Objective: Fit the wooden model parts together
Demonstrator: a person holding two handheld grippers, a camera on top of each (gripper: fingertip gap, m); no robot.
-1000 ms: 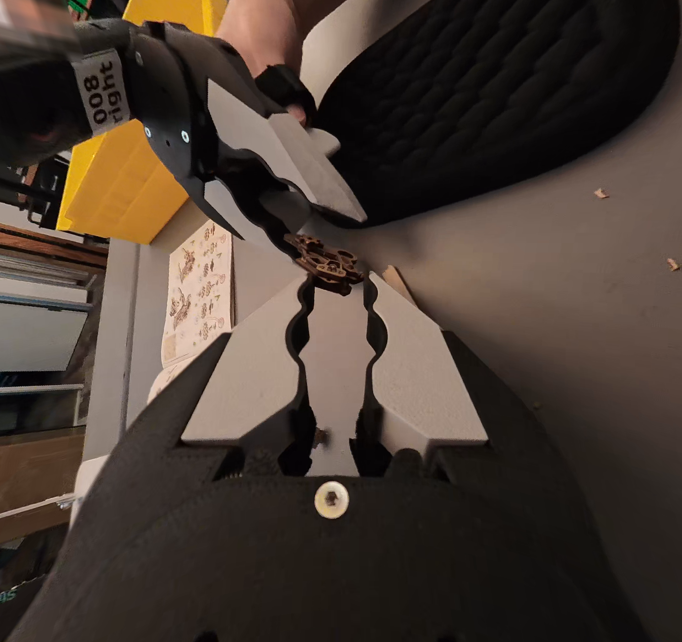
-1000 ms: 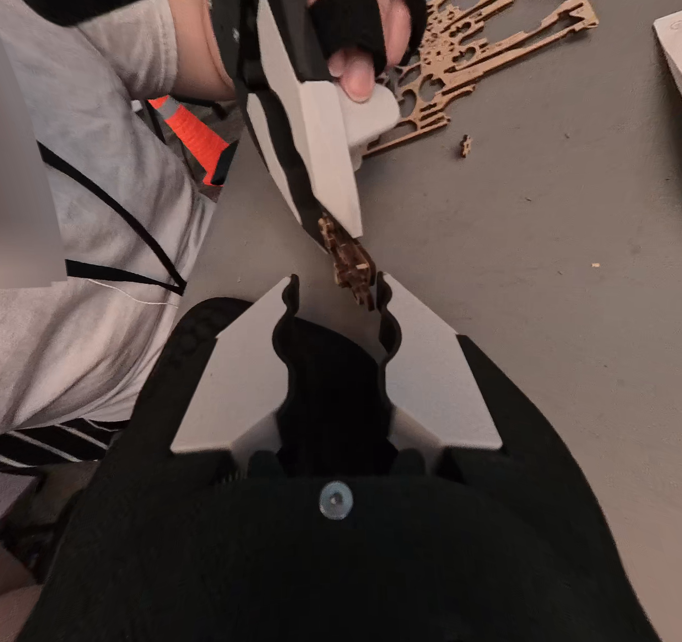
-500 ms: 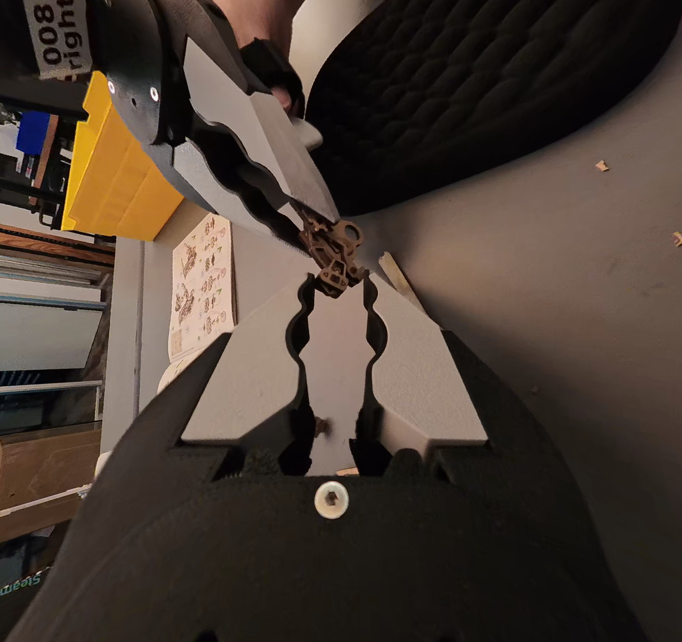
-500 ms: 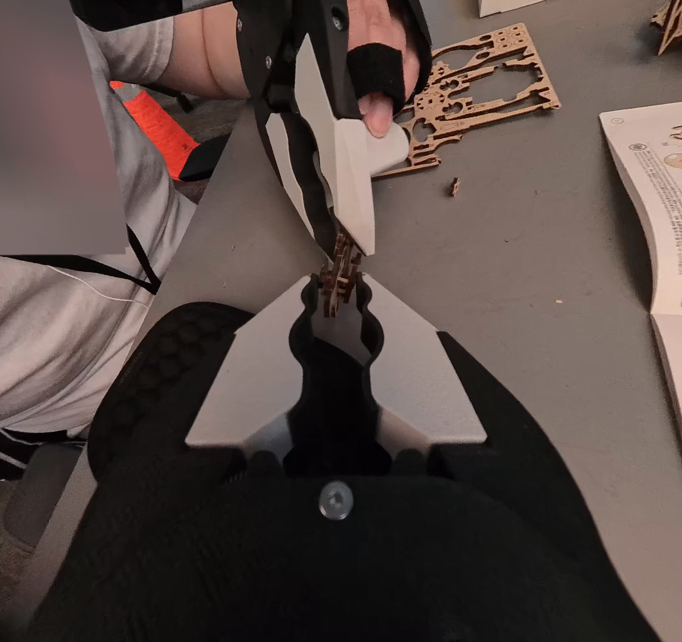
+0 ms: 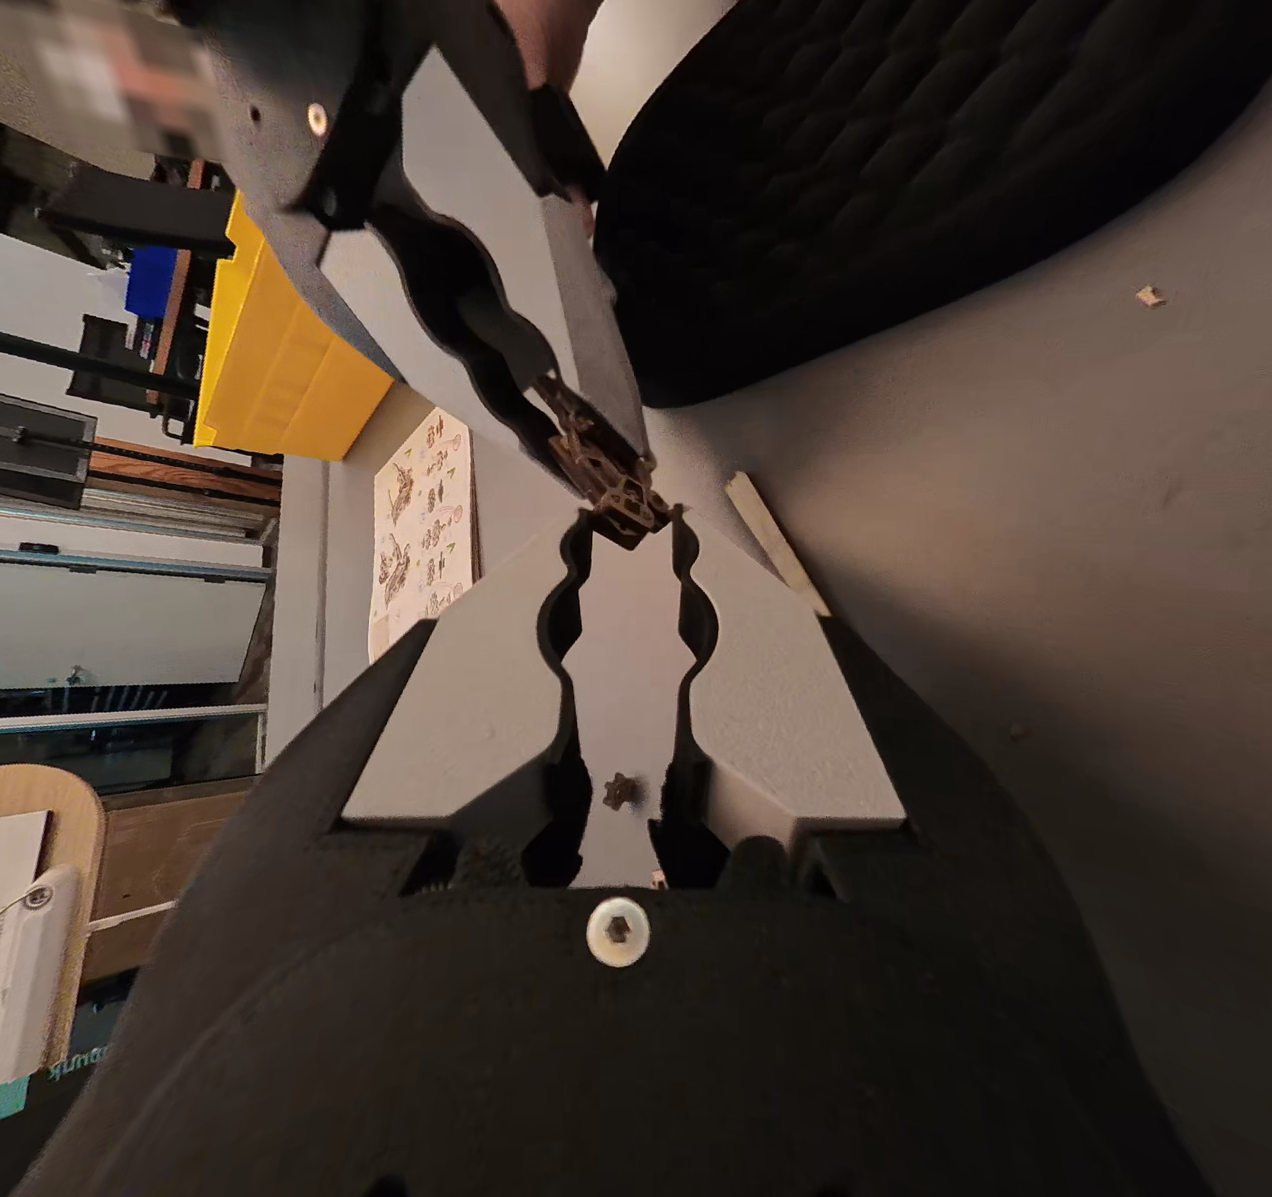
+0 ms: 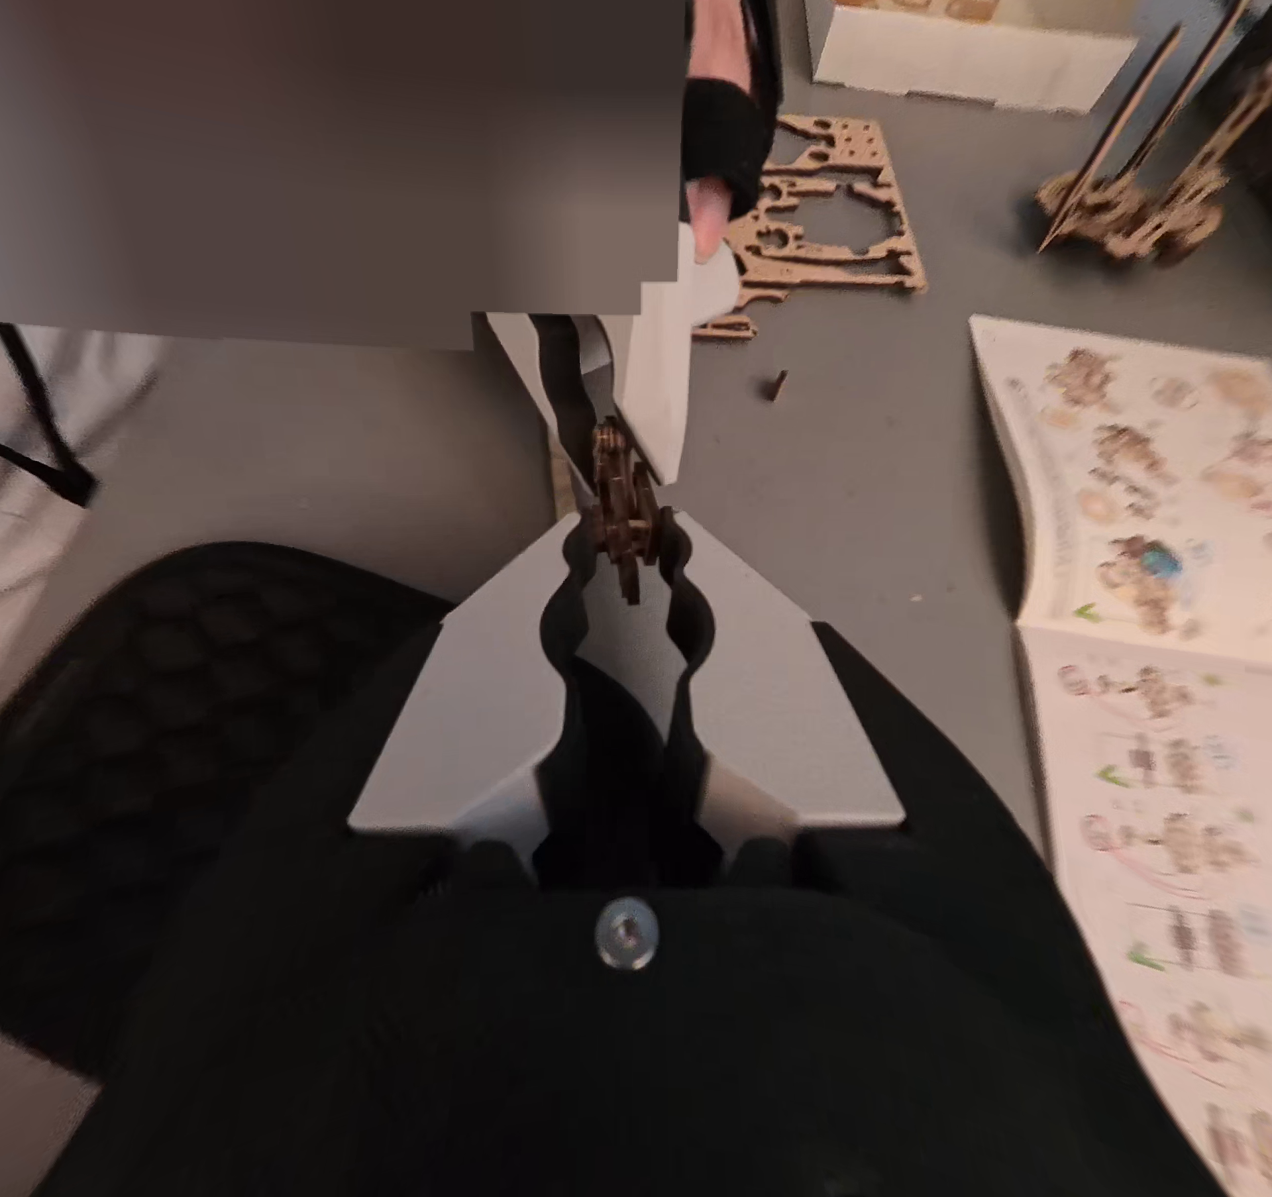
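Two grippers meet tip to tip above the grey desk (image 6: 860, 544). Both pinch the same small wooden model piece (image 5: 606, 486). The left gripper (image 5: 628, 522) grips one end of it between its finger tips. The right gripper (image 6: 625, 531) squeezes the other end. A black cushion (image 5: 895, 166) lies just past the left gripper. Beside the right gripper lies an open instruction booklet (image 6: 1136, 613), and farther ahead sit an emptied wooden parts sheet (image 6: 826, 228) and a white box (image 6: 950, 56).
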